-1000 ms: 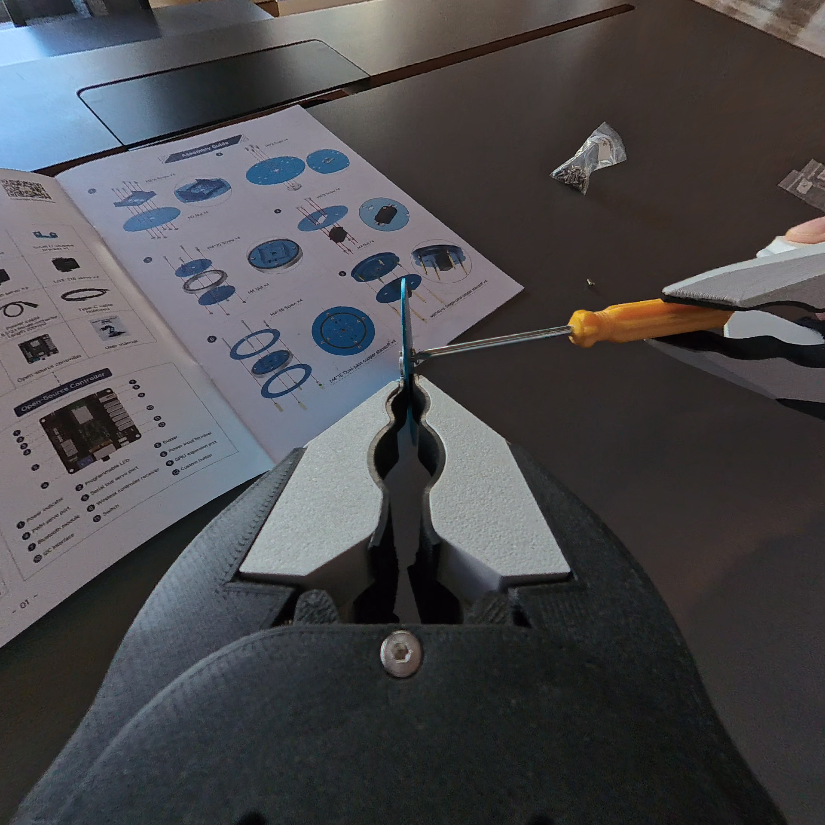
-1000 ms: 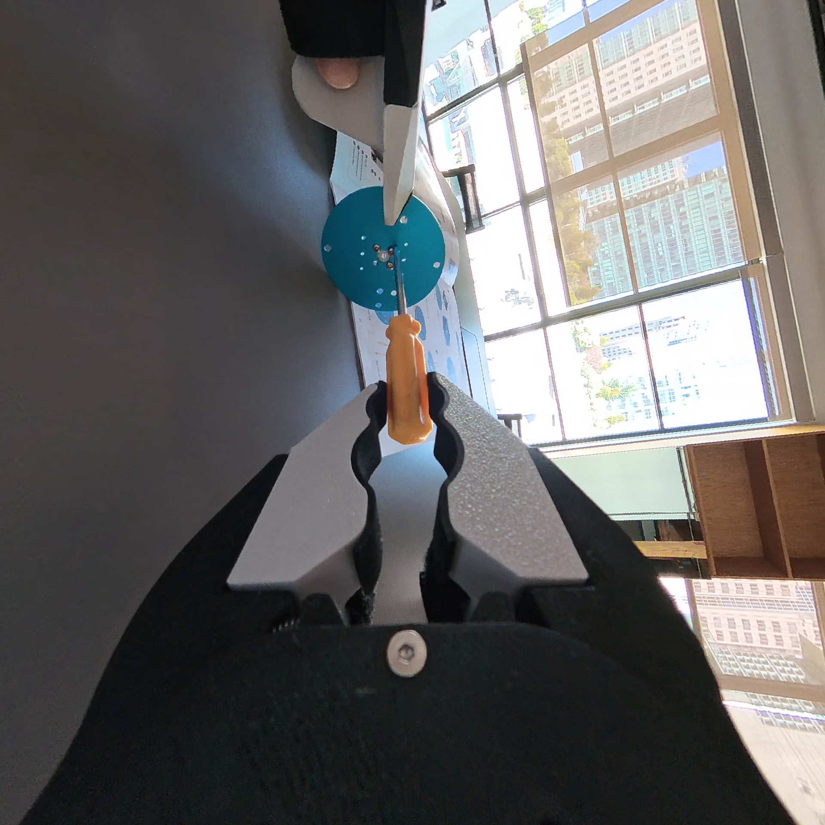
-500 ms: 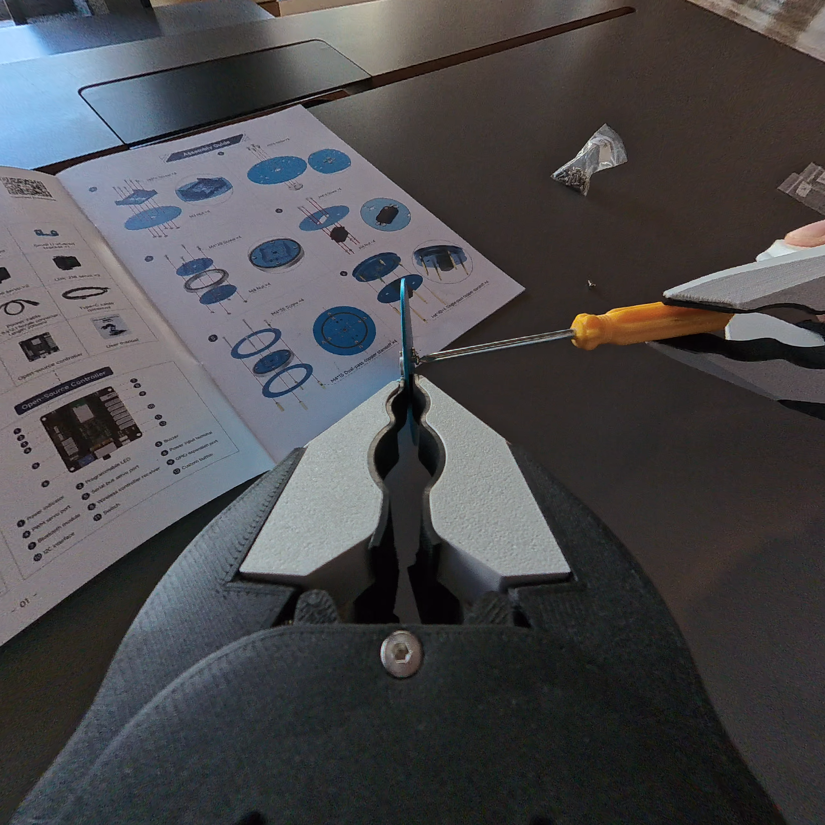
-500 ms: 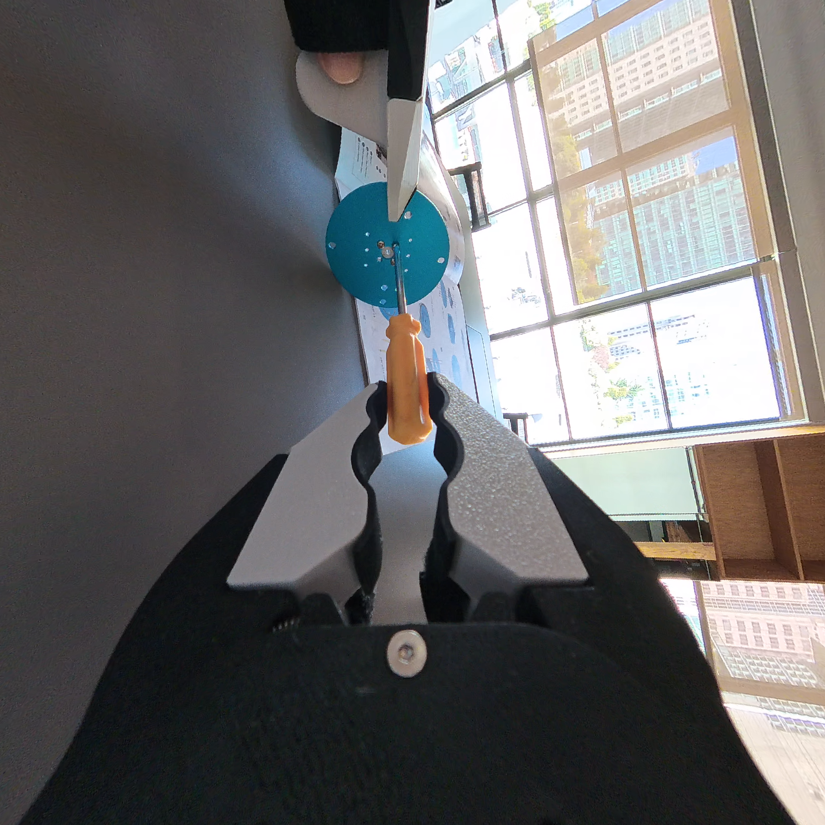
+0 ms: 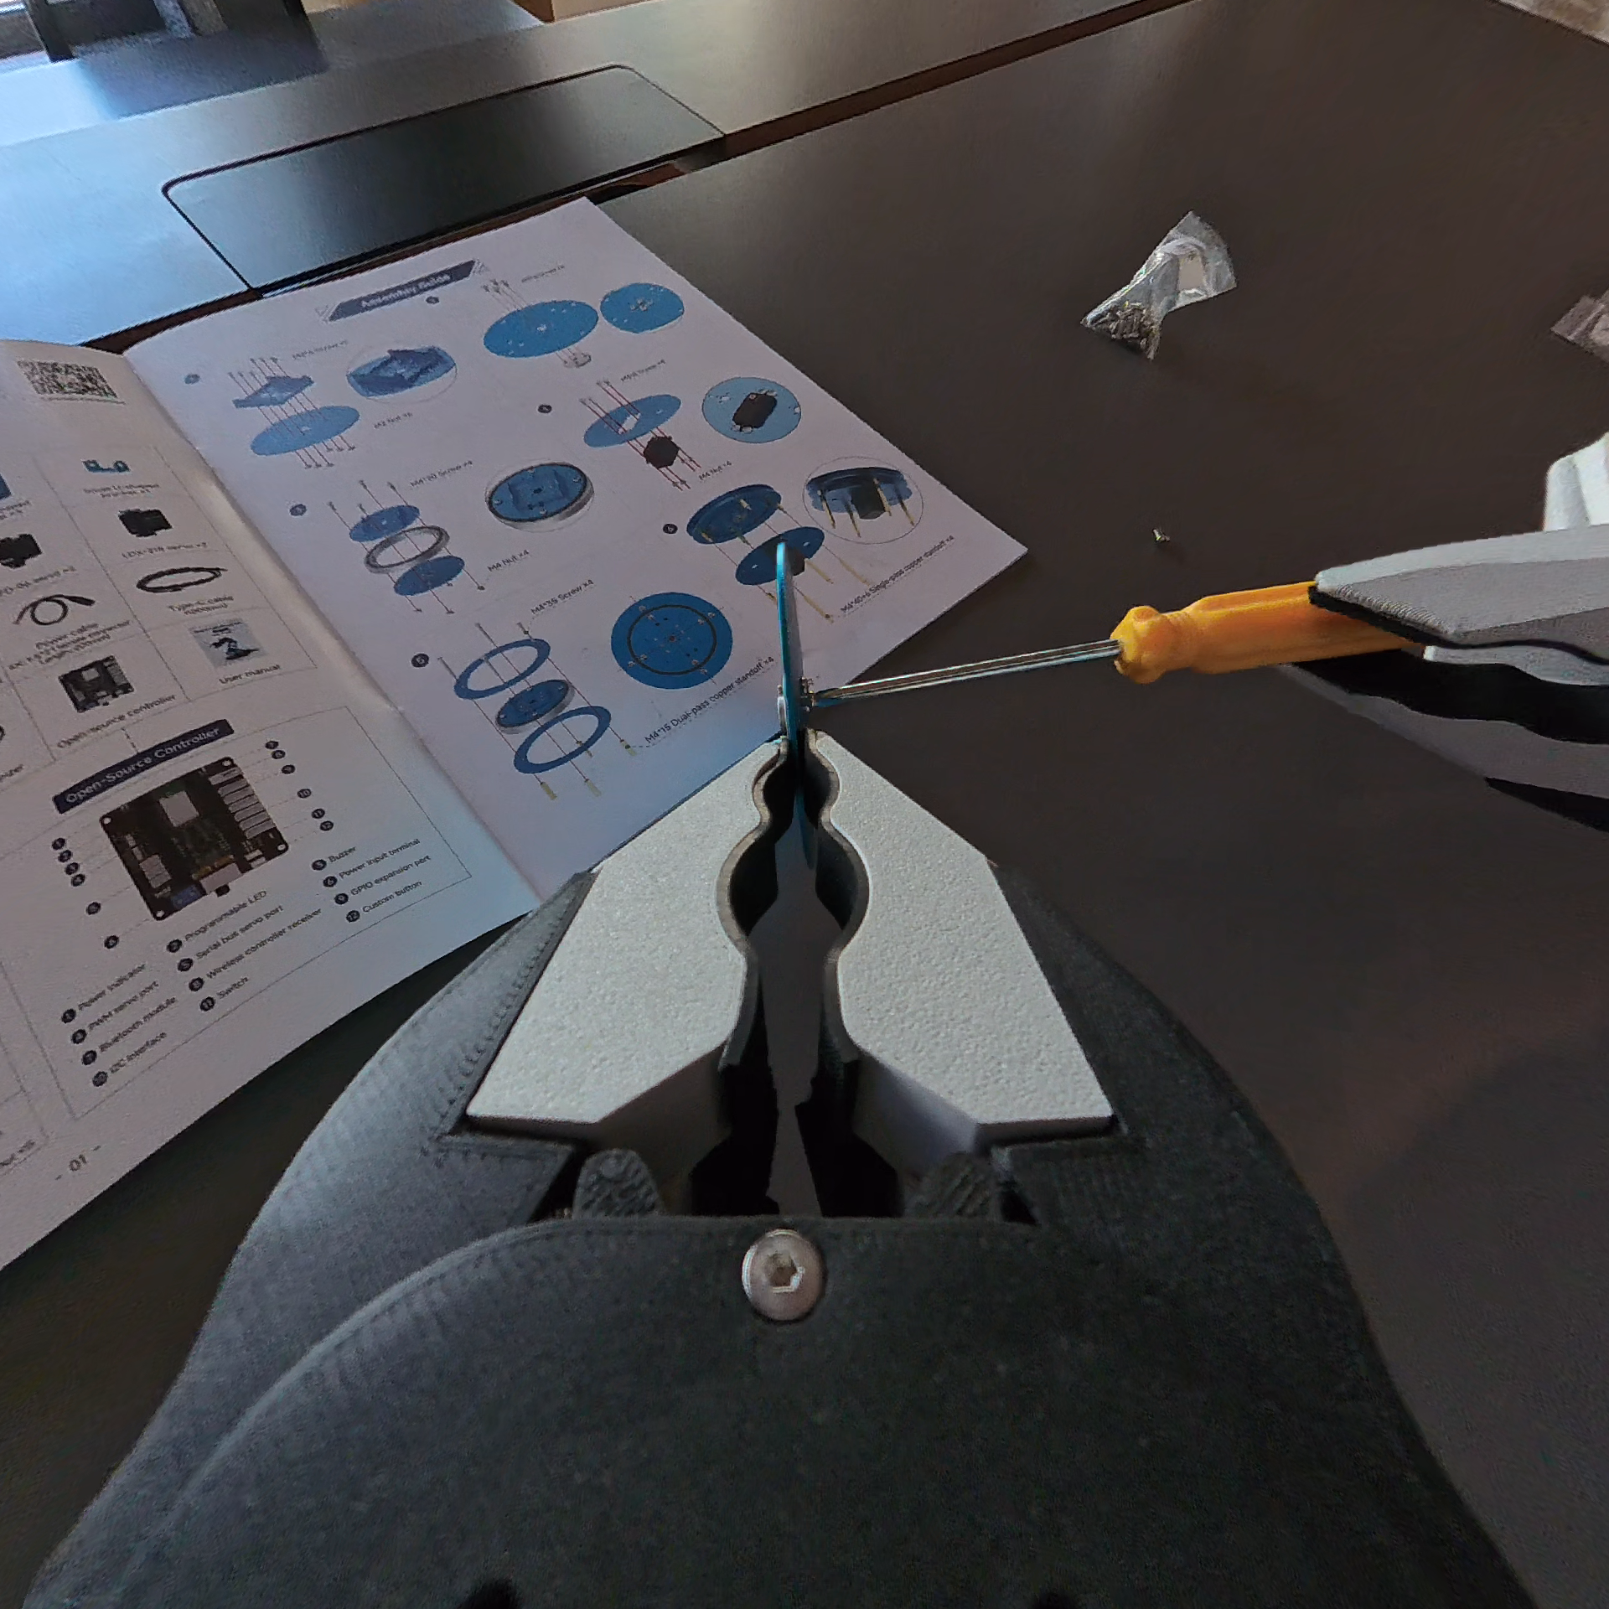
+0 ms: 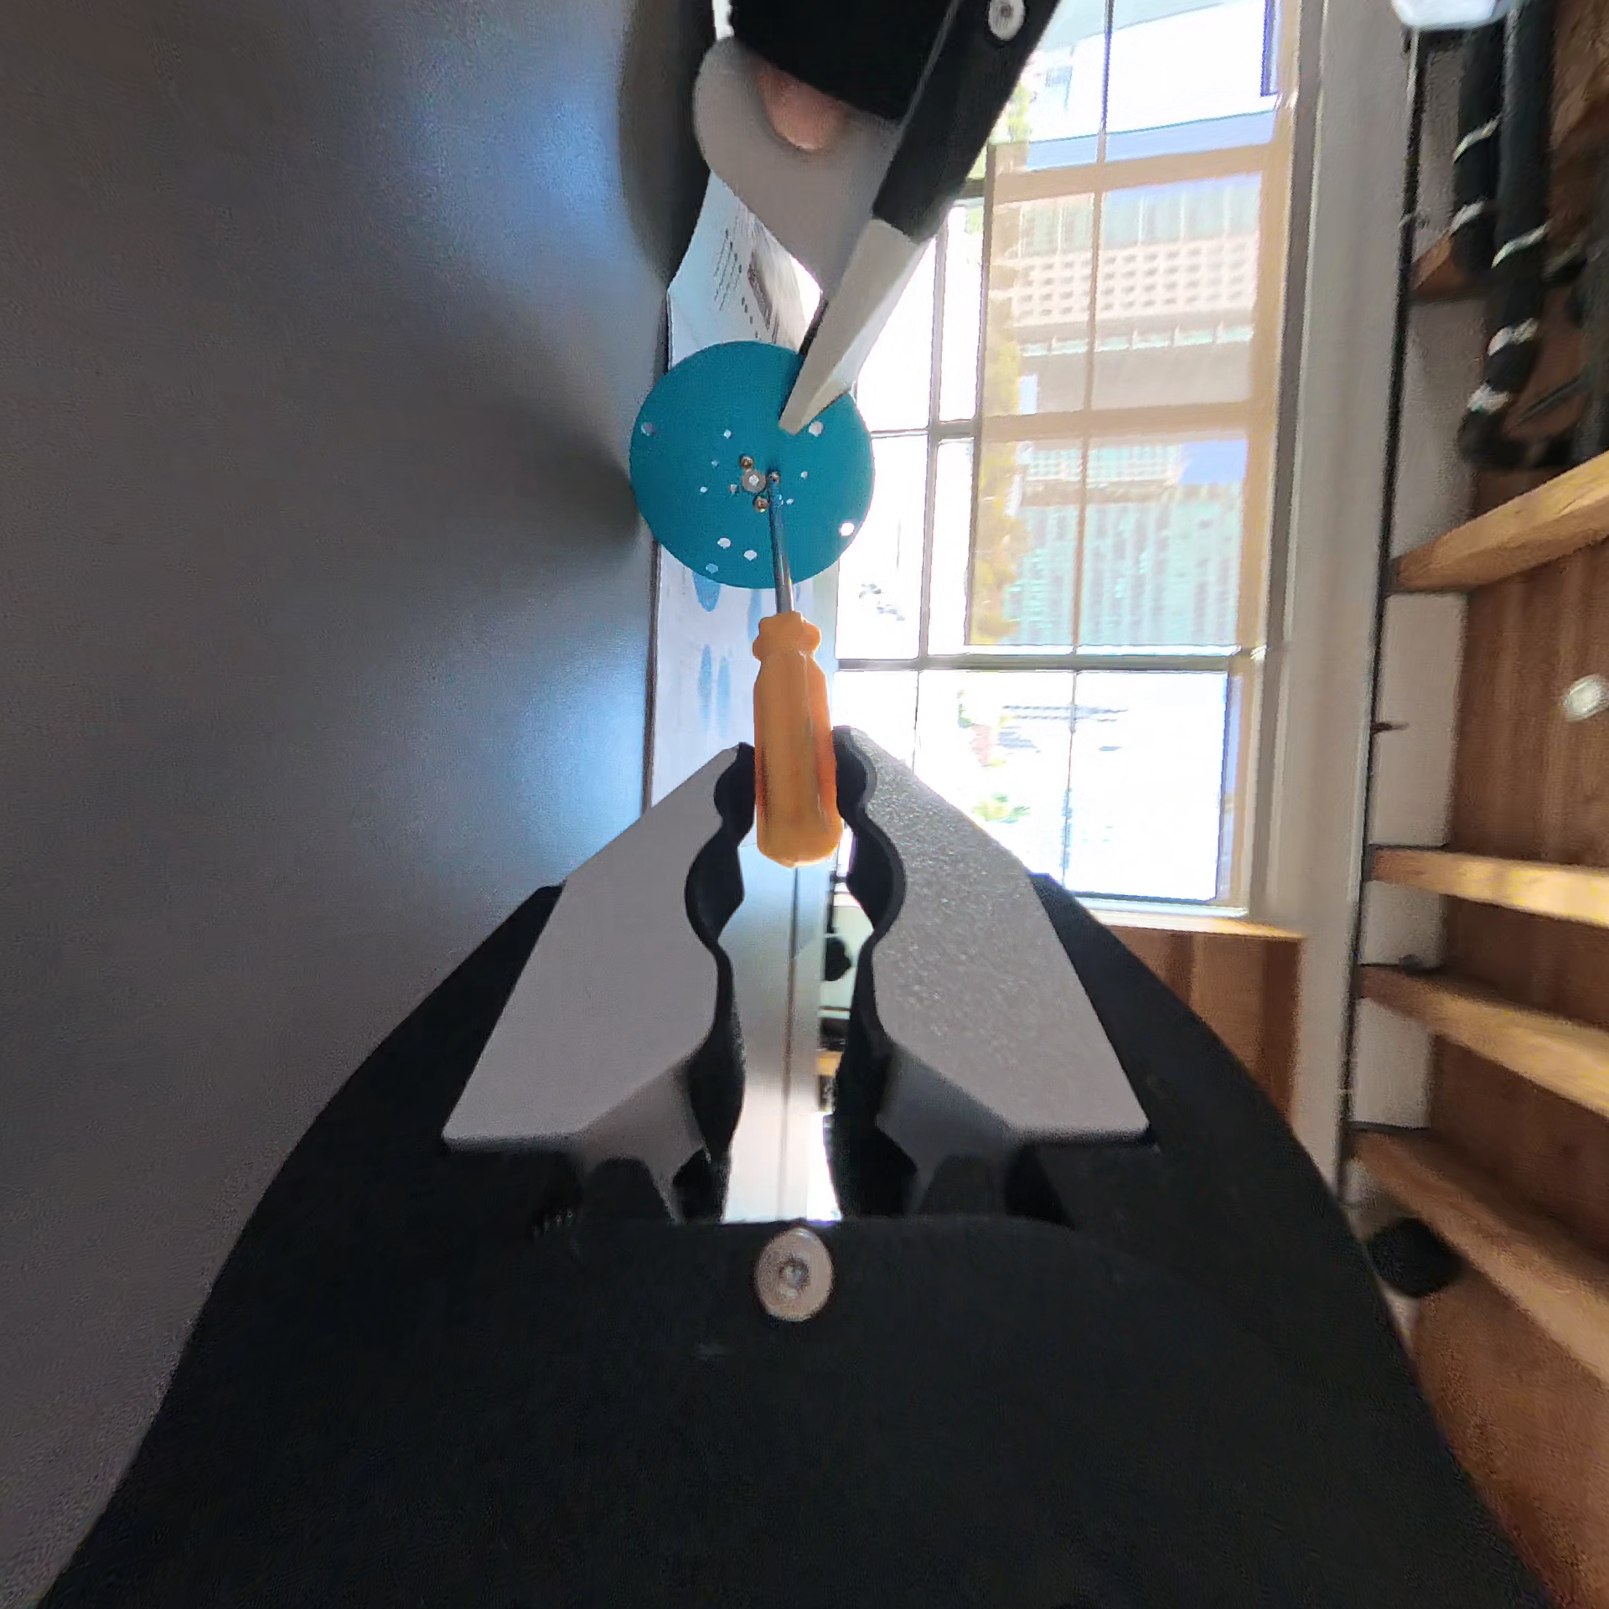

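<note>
My left gripper [image 5: 792, 756] is shut on a thin teal round plate [image 5: 789, 644] and holds it on edge above the dark table [image 5: 1132, 958]. In the right wrist view the plate [image 6: 696, 435] shows face-on, with small holes and screws near its middle, pinched by the left gripper [image 6: 797, 422]. My right gripper [image 6: 794, 757] is shut on an orange-handled screwdriver [image 6: 794, 740]. Its metal tip rests on a screw near the plate's middle. The screwdriver [image 5: 1236, 622] and right gripper [image 5: 1332, 601] reach in from the right in the left wrist view.
An open instruction booklet [image 5: 348, 609] lies on the table to the left. A small clear bag of screws [image 5: 1158, 292] and another bag [image 5: 1589, 322] lie at the far right, with one loose screw [image 5: 1160, 535] nearer. Windows and wooden shelves [image 6: 1497, 784] stand behind.
The right gripper and screwdriver have turned about their axis, so the room behind looks rotated. The tip sits slightly lower on the plate. The left gripper holds the plate still.
</note>
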